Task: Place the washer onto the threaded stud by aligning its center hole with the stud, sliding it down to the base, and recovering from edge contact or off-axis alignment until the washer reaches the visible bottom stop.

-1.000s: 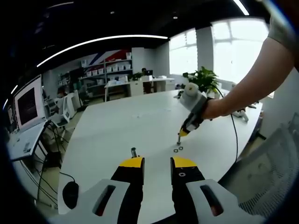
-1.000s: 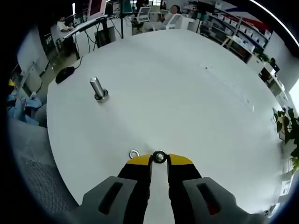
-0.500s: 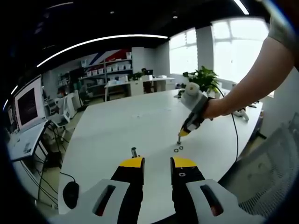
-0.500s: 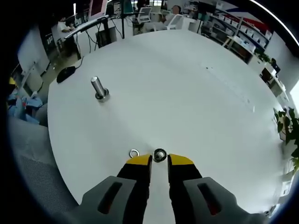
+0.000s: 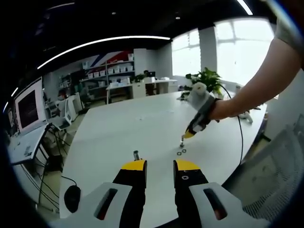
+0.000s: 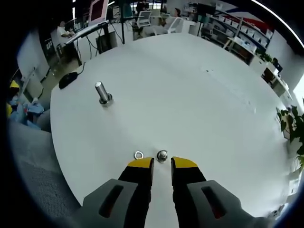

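Note:
The threaded stud (image 6: 101, 92) stands upright on the white table (image 6: 190, 95), far left of my right gripper (image 6: 162, 164). That gripper's jaws stand a little apart, open, with nothing between them. A thin washer (image 6: 138, 155) and a darker round ring piece (image 6: 162, 155) lie flat on the table just beyond its tips. From the left gripper view, the stud (image 5: 136, 155) rises just past my left gripper (image 5: 160, 165), which is open and holds nothing. There a hand holds the right gripper (image 5: 189, 135) tilted down over the small washers (image 5: 181, 152).
The near table edge curves round at the left (image 6: 54, 137), with a grey chair (image 6: 33, 156) beyond it. A black mouse (image 6: 68, 79) lies by that edge. A potted plant (image 5: 209, 80) stands at the table's far side. Desks and monitors lie further off.
My right gripper has drawn back from the dark ring piece: it sat between the jaw tips a second ago and now lies on the table just ahead of them. The left gripper is still.

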The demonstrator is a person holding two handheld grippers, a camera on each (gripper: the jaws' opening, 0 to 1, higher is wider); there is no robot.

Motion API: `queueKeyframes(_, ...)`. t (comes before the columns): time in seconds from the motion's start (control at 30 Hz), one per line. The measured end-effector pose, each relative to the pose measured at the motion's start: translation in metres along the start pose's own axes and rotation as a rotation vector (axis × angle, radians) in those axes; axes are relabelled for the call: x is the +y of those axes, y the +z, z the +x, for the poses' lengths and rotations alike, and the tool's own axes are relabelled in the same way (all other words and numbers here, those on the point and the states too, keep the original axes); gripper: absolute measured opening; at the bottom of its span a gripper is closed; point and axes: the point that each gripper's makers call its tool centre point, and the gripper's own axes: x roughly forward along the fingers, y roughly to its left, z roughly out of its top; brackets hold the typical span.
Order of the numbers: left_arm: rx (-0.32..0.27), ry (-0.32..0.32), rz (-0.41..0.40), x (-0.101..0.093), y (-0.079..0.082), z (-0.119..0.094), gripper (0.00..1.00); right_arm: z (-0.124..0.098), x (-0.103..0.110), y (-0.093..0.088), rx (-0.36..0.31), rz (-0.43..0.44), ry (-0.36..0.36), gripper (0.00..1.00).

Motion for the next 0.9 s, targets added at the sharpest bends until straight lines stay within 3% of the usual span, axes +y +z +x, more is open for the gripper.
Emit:
queueKeyframes(0.13, -0.006, -0.004, -0.004, 0.000, 0.001, 0.000, 0.20, -0.008, 0.002, 0.006, -0.046, 0.008, -0.005, 0.20)
queueKeyframes(0.53, -0.020, -0.027, -0.004, -0.004, 0.004, -0.001, 0.20, -0.034, 0.015, -0.010, -0.099, 0.023, -0.017, 0.28)
queueKeyframes(0.6, -0.023, -0.033, -0.004, -0.005, 0.004, -0.001, 0.20, -0.041, 0.014, -0.006, -0.144, 0.016, -0.035, 0.28)
queueKeyframes(0.9, -0.062, -0.030, -0.008, -0.005, 0.012, -0.005, 0.20, -0.057, 0.026, -0.020, -0.114, 0.064, -0.056, 0.30)
